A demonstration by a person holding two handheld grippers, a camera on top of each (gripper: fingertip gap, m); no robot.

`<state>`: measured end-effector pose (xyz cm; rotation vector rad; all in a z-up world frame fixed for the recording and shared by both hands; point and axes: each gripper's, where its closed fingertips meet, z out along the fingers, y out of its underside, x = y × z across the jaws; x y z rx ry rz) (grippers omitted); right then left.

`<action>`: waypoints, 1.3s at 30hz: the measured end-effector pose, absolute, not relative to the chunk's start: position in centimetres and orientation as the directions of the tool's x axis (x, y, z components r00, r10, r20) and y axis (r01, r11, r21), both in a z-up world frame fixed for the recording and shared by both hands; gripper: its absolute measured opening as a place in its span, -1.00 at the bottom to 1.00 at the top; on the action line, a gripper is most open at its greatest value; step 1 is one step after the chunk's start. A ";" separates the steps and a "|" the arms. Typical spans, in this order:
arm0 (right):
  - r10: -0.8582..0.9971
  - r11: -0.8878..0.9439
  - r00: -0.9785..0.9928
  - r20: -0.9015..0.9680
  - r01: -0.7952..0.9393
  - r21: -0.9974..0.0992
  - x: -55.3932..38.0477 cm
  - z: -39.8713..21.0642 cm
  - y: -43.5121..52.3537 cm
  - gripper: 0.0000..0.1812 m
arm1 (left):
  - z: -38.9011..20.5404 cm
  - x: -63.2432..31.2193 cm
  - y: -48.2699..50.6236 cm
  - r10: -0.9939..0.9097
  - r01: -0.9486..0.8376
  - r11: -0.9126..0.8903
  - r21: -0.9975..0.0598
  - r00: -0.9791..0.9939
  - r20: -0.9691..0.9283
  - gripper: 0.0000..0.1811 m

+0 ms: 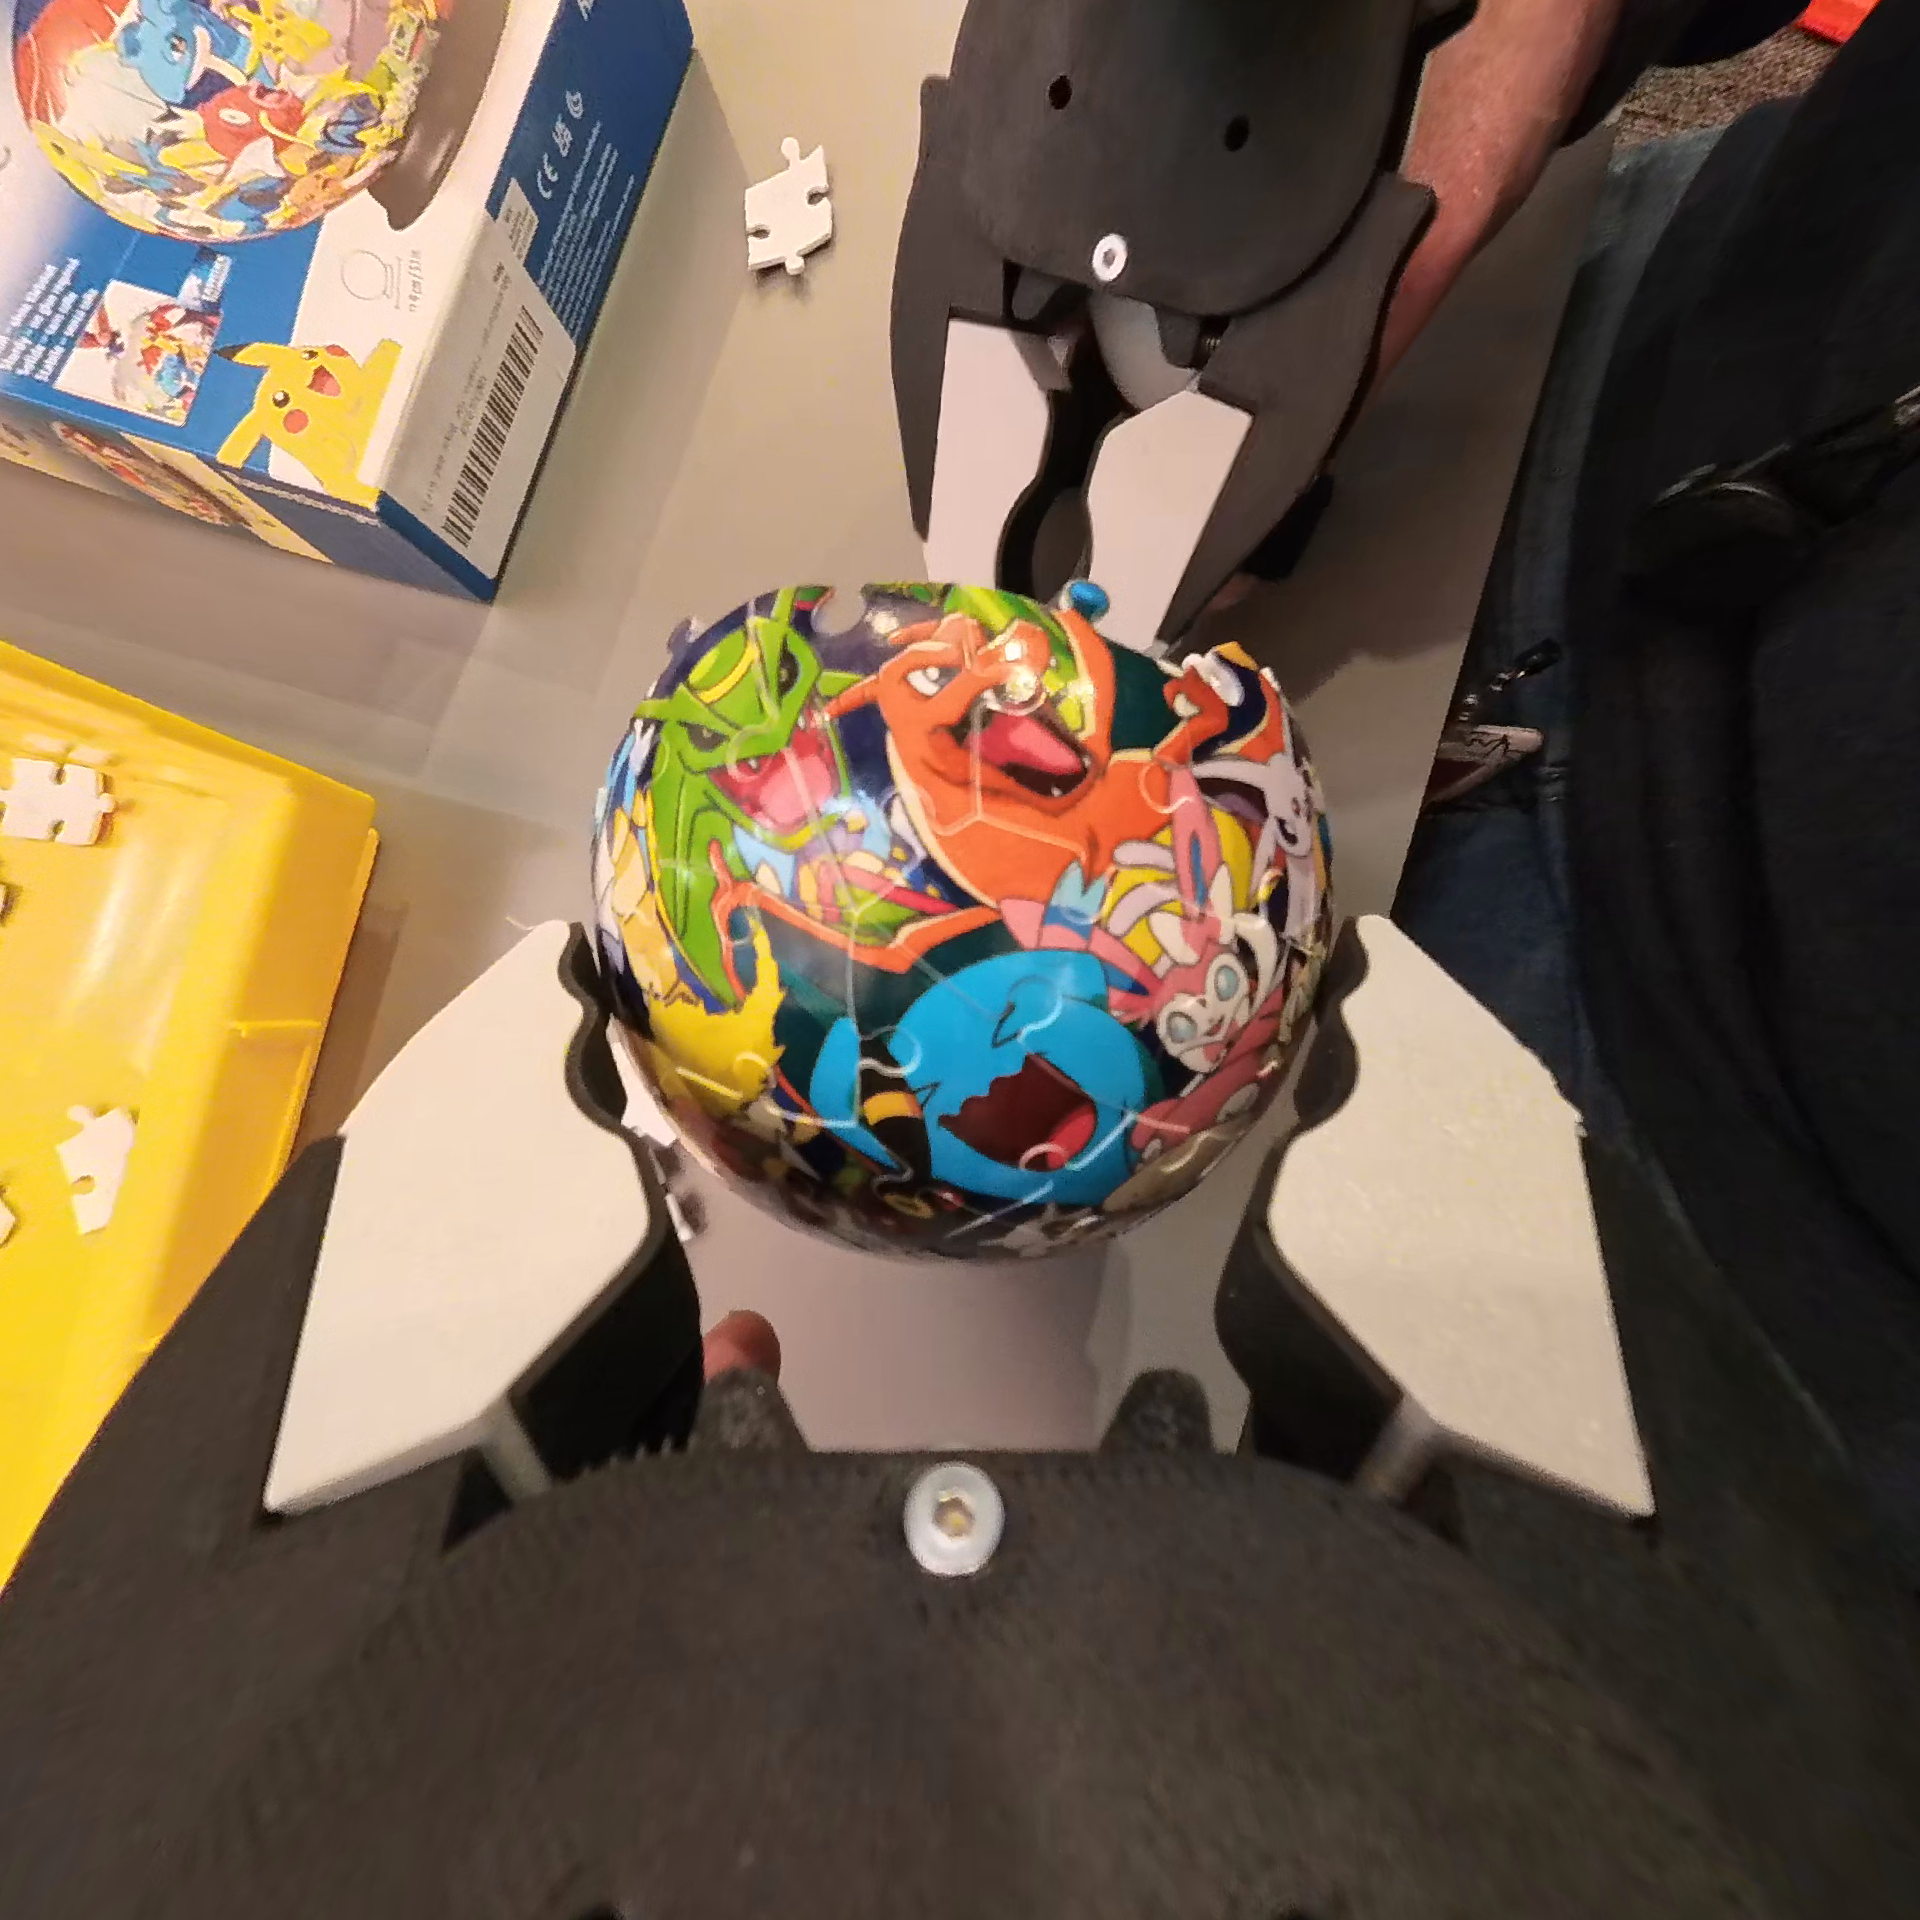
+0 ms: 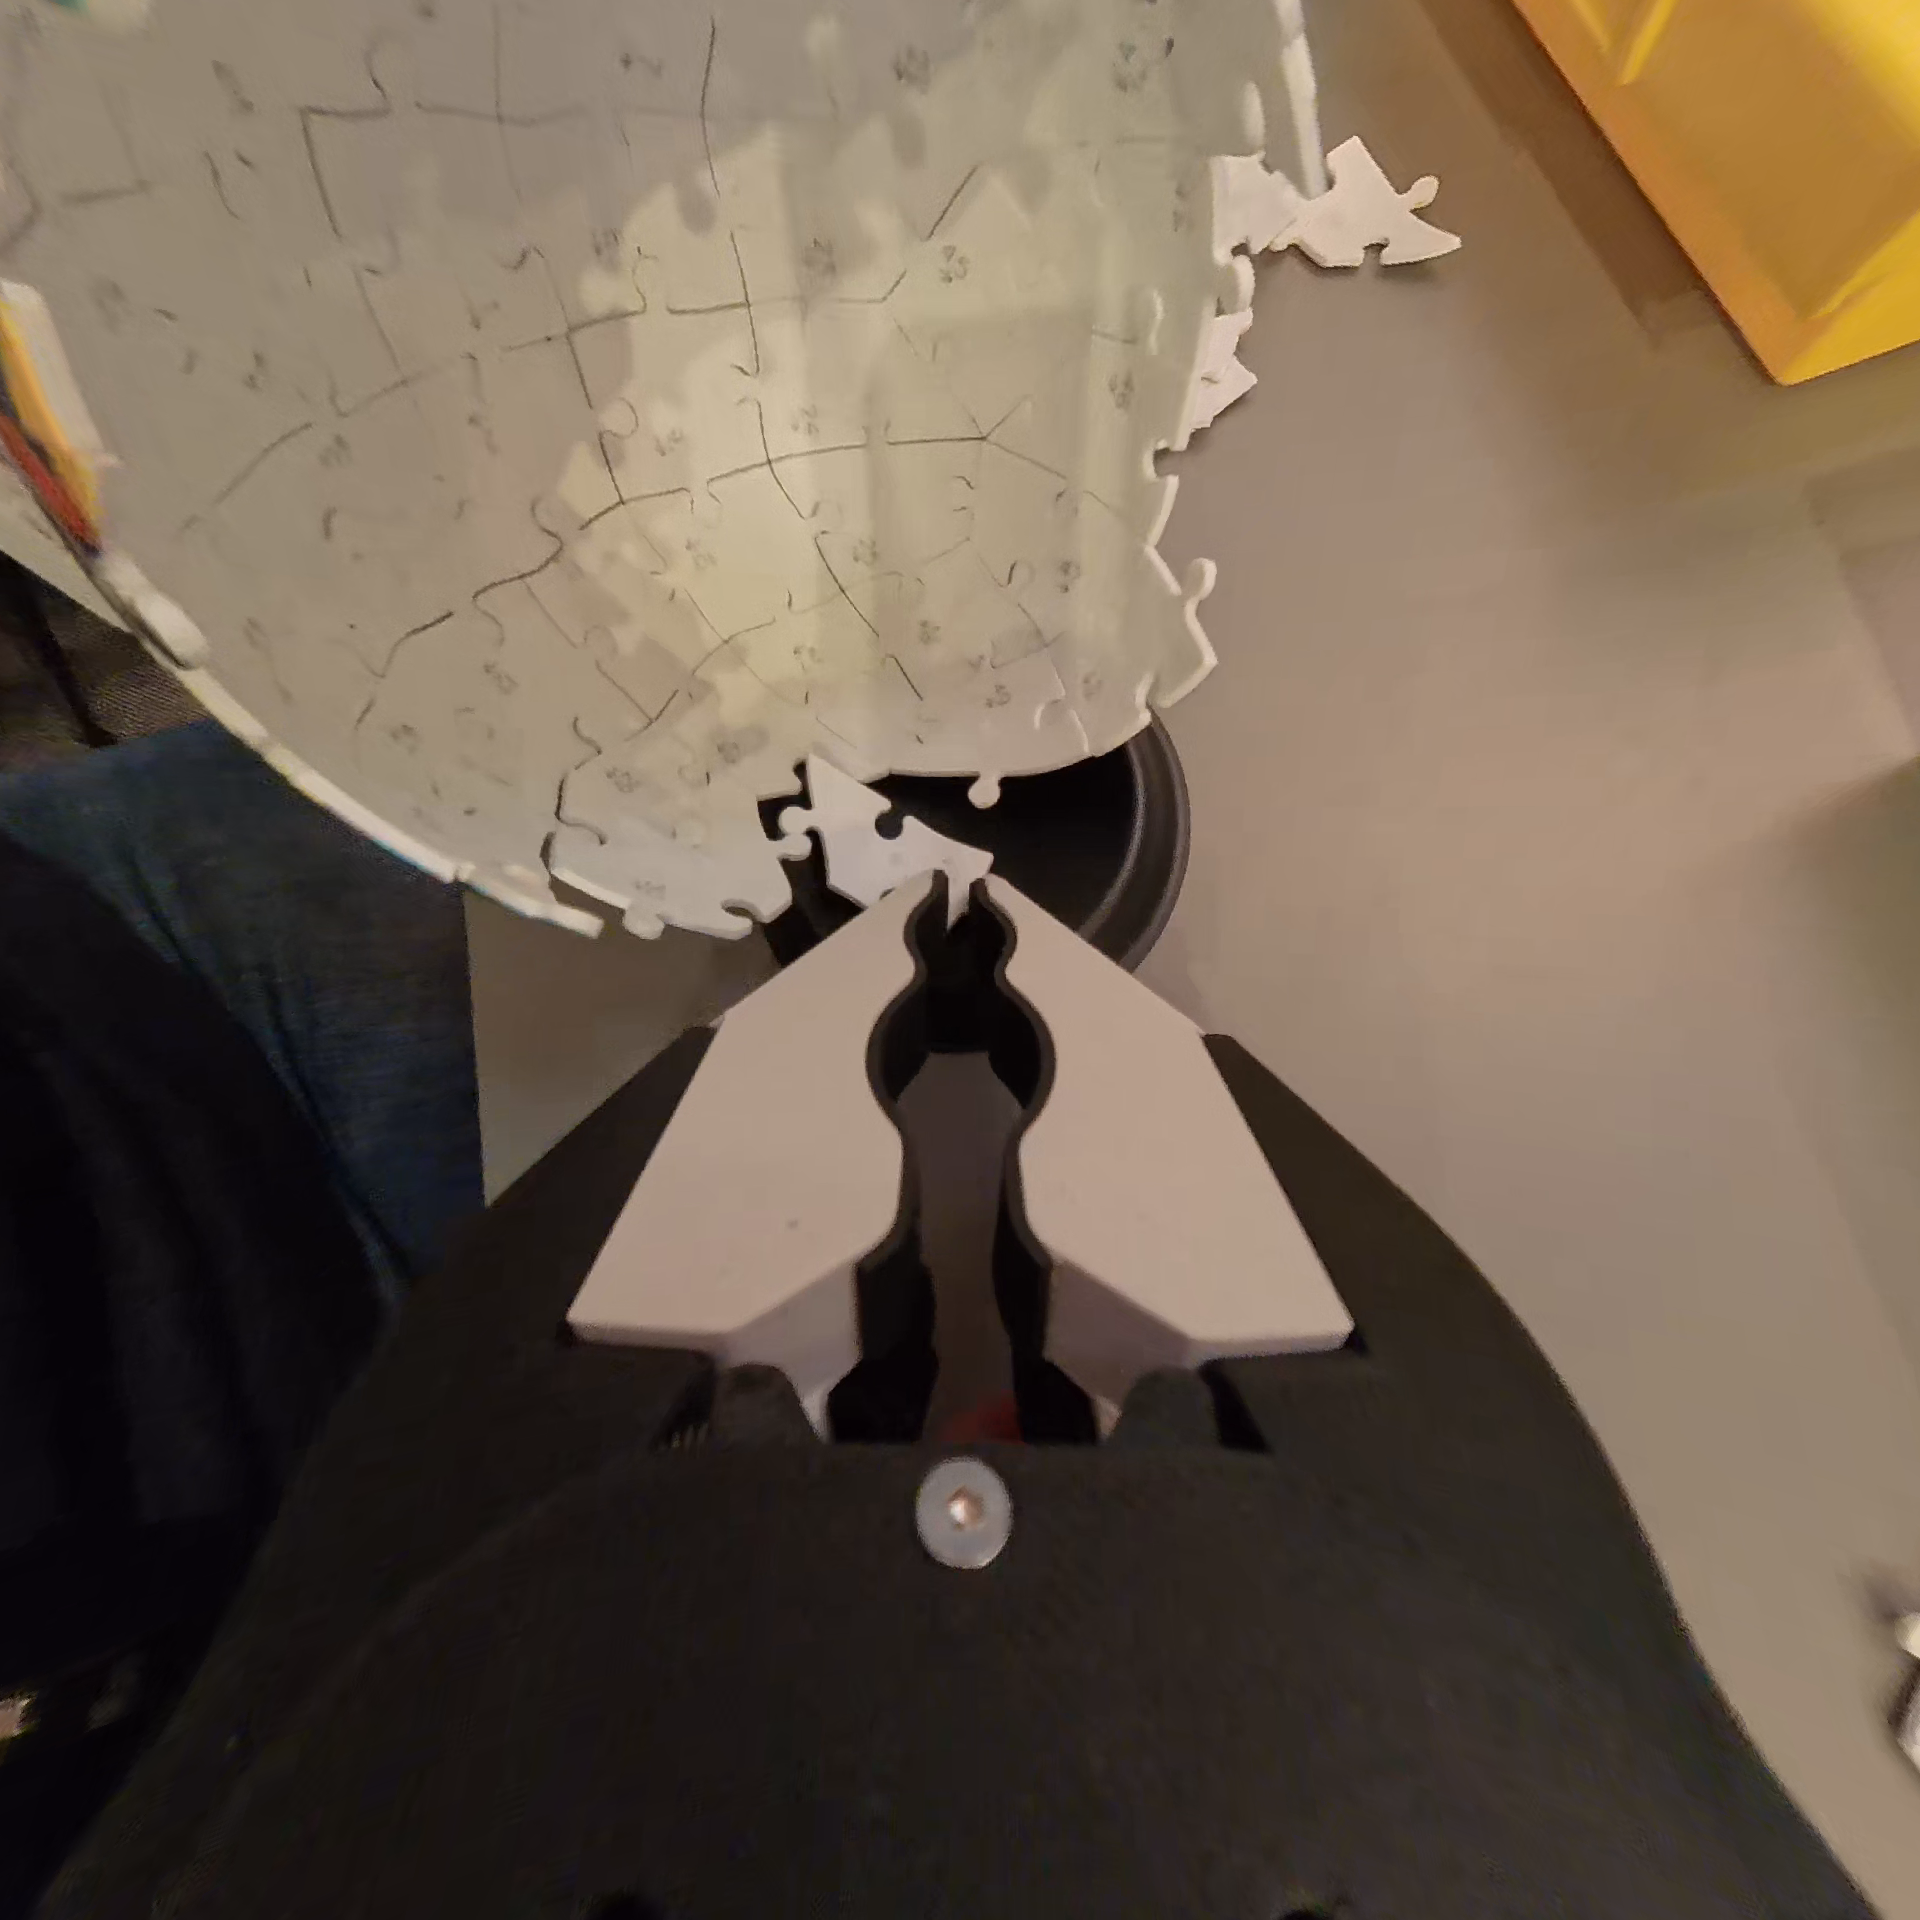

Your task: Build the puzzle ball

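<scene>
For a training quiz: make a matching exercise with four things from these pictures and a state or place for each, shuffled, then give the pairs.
Things:
1. puzzle ball
2. puzzle piece
3. loose white piece
4. yellow tray

States or places:
A. lying alone on the grey table beside the box
B. pinched at the tips of the right gripper
C. clamped between the fingers of the left gripper
D. holds several white pieces

Pairs: 1-C, 2-B, 3-A, 4-D
</scene>
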<state>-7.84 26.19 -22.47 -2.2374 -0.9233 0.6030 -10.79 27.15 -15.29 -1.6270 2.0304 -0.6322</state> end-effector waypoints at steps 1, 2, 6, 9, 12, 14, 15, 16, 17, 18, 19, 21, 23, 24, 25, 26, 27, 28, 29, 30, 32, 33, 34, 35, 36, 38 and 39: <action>0.740 -0.546 0.657 -0.143 0.462 -0.700 -7.7 -22.5 26.3 -0.99 | -15.3 -10.8 27.2 -0.979 -0.769 0.195 -0.609 -0.195 -0.068 0.40; 0.736 -0.541 0.665 -0.128 0.464 -0.702 -7.5 -22.4 26.5 -0.99 | -15.3 -10.9 27.2 -0.978 -0.771 0.196 -0.606 -0.196 -0.067 0.40; 0.753 -0.536 0.634 -0.179 0.432 -0.726 -8.4 -21.8 26.0 -0.96 | -15.2 -11.0 27.0 -0.976 -0.780 0.204 -0.592 -0.206 -0.065 0.40; 0.753 -0.533 0.631 -0.188 0.417 -0.736 -8.2 -21.6 26.1 -0.97 | -15.1 -11.1 26.9 -0.976 -0.786 0.204 -0.583 -0.211 -0.058 0.40; 0.757 -0.549 0.604 -0.249 0.381 -0.744 -8.6 -21.2 25.8 -0.97 | -14.9 -11.1 26.9 -0.975 -0.793 0.205 -0.573 -0.219 -0.045 0.40; 0.769 -0.538 0.595 -0.234 0.404 -0.740 -8.5 -21.4 25.6 -0.98 | -14.9 -11.0 26.9 -0.973 -0.800 0.209 -0.562 -0.229 -0.036 0.40; 0.776 -0.531 0.589 -0.225 0.417 -0.738 -8.5 -21.5 25.6 -0.98 | -15.0 -11.0 26.9 -0.972 -0.807 0.213 -0.550 -0.234 -0.032 0.40; 0.782 -0.527 0.582 -0.223 0.426 -0.736 -8.6 -21.6 25.5 -0.98 | -15.0 -11.0 26.9 -0.969 -0.814 0.222 -0.537 -0.244 -0.032 0.40; 0.786 -0.523 0.579 -0.218 0.435 -0.733 -8.6 -21.7 25.4 -0.98 | -15.1 -11.0 27.0 -0.967 -0.819 0.231 -0.525 -0.253 -0.032 0.40; 0.791 -0.516 0.576 -0.206 0.448 -0.730 -8.7 -21.9 25.4 -0.98 | -15.1 -11.0 27.0 -0.965 -0.824 0.237 -0.514 -0.261 -0.027 0.40; 0.796 -0.508 0.573 -0.194 0.459 -0.729 -8.7 -22.0 25.4 -0.98 | -15.1 -10.9 26.9 -0.963 -0.829 0.242 -0.504 -0.269 -0.020 0.40; 0.801 -0.497 0.574 -0.171 0.478 -0.725 -8.6 -22.3 25.6 -0.98 | -15.1 -10.8 26.9 -0.960 -0.832 0.248 -0.497 -0.280 -0.010 0.40; 0.804 -0.475 0.584 -0.117 0.511 -0.716 -8.3 -22.7 26.0 -1.00 | -15.1 -10.7 27.0 -0.959 -0.837 0.249 -0.487 -0.285 0.000 0.40; 0.803 -0.469 0.587 -0.101 0.518 -0.716 -8.2 -22.7 26.1 -1.00 | -15.2 -10.7 27.0 -0.957 -0.840 0.254 -0.480 -0.289 -0.001 0.40; 0.801 -0.468 0.592 -0.094 0.519 -0.716 -8.1 -22.7 26.2 -1.00 | -15.3 -10.7 27.0 -0.957 -0.843 0.256 -0.473 -0.291 0.002 0.40; 0.797 -0.466 0.598 -0.084 0.520 -0.716 -8.1 -22.7 26.4 -1.00 | -15.4 -10.7 27.0 -0.957 -0.846 0.255 -0.468 -0.291 0.005 0.40; 0.797 -0.457 0.601 -0.065 0.528 -0.716 -8.0 -22.7 26.5 -1.00 | -15.4 -10.7 27.0 -0.956 -0.847 0.255 -0.466 -0.292 0.007 0.40; 0.801 -0.442 0.597 -0.045 0.539 -0.718 -7.9 -22.7 26.5 -1.00 | -15.4 -10.7 26.9 -0.955 -0.849 0.258 -0.462 -0.295 0.008 0.40; 0.805 -0.432 0.591 -0.040 0.539 -0.723 -8.0 -22.5 26.5 -1.00 | -15.4 -10.7 26.9 -0.955 -0.850 0.261 -0.457 -0.298 0.010 0.39; 0.810 -0.433 0.583 -0.057 0.530 -0.729 -8.2 -22.4 26.3 -1.00 | -15.4 -10.7 26.9 -0.954 -0.853 0.262 -0.451 -0.299 0.010 0.39; 0.822 -0.438 0.561 -0.099 0.513 -0.738 -8.6 -22.1 25.8 -1.00 | -15.5 -10.7 26.9 -0.953 -0.858 0.265 -0.441 -0.301 0.014 0.39; 0.825 -0.442 0.554 -0.113 0.508 -0.740 -8.7 -22.0 25.7 -1.00 | -15.5 -10.8 26.9 -0.953 -0.859 0.266 -0.436 -0.303 0.015 0.39; 0.825 -0.447 0.552 -0.121 0.505 -0.738 -8.7 -22.1 25.7 -1.00 | -15.5 -10.8 27.0 -0.953 -0.862 0.265 -0.432 -0.301 0.016 0.39; 0.826 -0.444 0.552 -0.115 0.510 -0.737 -8.6 -22.1 25.7 -0.99 | -15.5 -10.8 27.0 -0.953 -0.865 0.266 -0.425 -0.301 0.016 0.39; 0.828 -0.433 0.552 -0.098 0.518 -0.738 -8.5 -22.1 25.9 -0.99 | -15.5 -10.9 27.0 -0.952 -0.866 0.270 -0.421 -0.305 0.017 0.39; 0.832 -0.426 0.546 -0.104 0.505 -0.751 -8.6 -21.7 25.9 -1.00 | -15.4 -10.9 27.1 -0.951 -0.868 0.270 -0.416 -0.308 0.024 0.38; 0.831 -0.431 0.542 -0.121 0.493 -0.756 -8.7 -21.5 25.9 -1.00 | -15.4 -10.9 27.1 -0.951 -0.869 0.273 -0.413 -0.309 0.023 0.39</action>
